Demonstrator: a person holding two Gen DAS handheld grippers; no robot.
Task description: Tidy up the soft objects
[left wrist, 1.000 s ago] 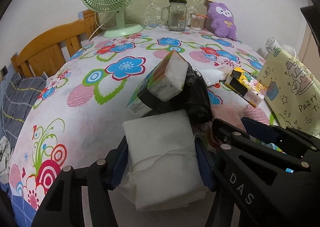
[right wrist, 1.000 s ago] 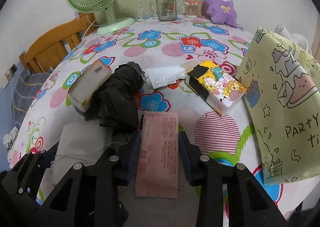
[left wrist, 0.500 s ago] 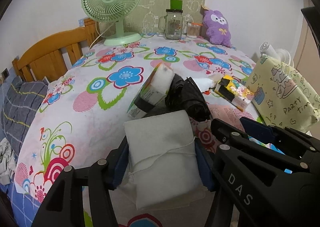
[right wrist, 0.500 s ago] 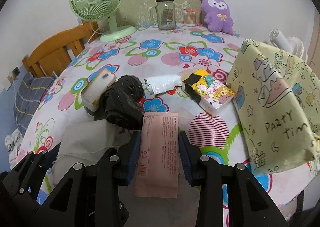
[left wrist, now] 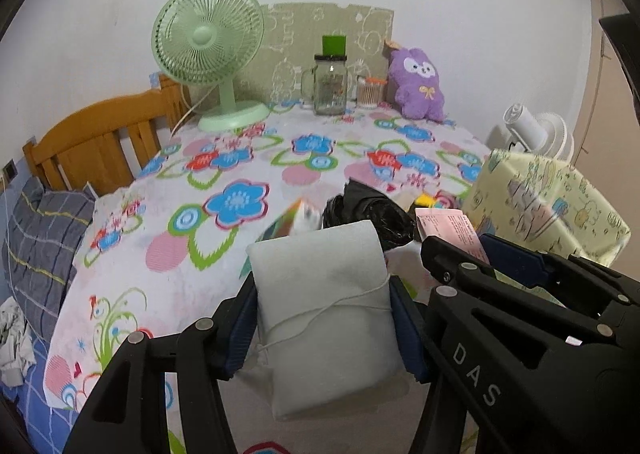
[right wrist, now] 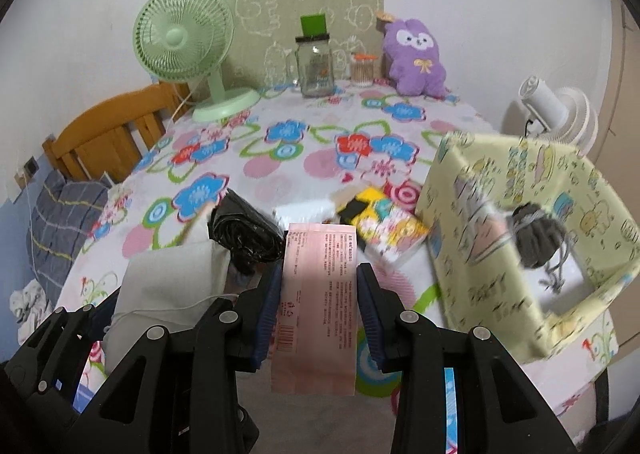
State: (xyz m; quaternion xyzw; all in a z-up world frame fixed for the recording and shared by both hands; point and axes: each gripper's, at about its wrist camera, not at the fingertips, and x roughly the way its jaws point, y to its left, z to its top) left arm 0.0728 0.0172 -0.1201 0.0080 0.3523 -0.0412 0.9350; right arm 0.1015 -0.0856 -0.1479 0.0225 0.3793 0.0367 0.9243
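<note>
My left gripper (left wrist: 322, 318) is shut on a white cloth pouch (left wrist: 324, 294) tied with string, held above the near table edge. My right gripper (right wrist: 318, 302) is shut on a flat pink packet (right wrist: 318, 286), also lifted. The pouch shows at left in the right wrist view (right wrist: 168, 290). On the floral tablecloth (left wrist: 240, 158) lie a black plastic bag (right wrist: 244, 234), a white roll (right wrist: 304, 212), a yellow cartoon tissue pack (right wrist: 384, 226) and a green-orange tissue pack (left wrist: 292, 220). A yellow fabric storage box (right wrist: 520, 222) at right holds a grey drawstring pouch (right wrist: 536, 242).
At the table's far end stand a green fan (left wrist: 208, 54), a glass jar (left wrist: 330, 84), a cotton-swab jar (left wrist: 370, 92) and a purple plush (left wrist: 420, 84). A wooden bed frame (left wrist: 100, 142) is at left, a white fan (right wrist: 556, 110) behind the box.
Both grippers have risen and pulled back from the table, each still holding its item. The box's open top with the grey pouch has come into view.
</note>
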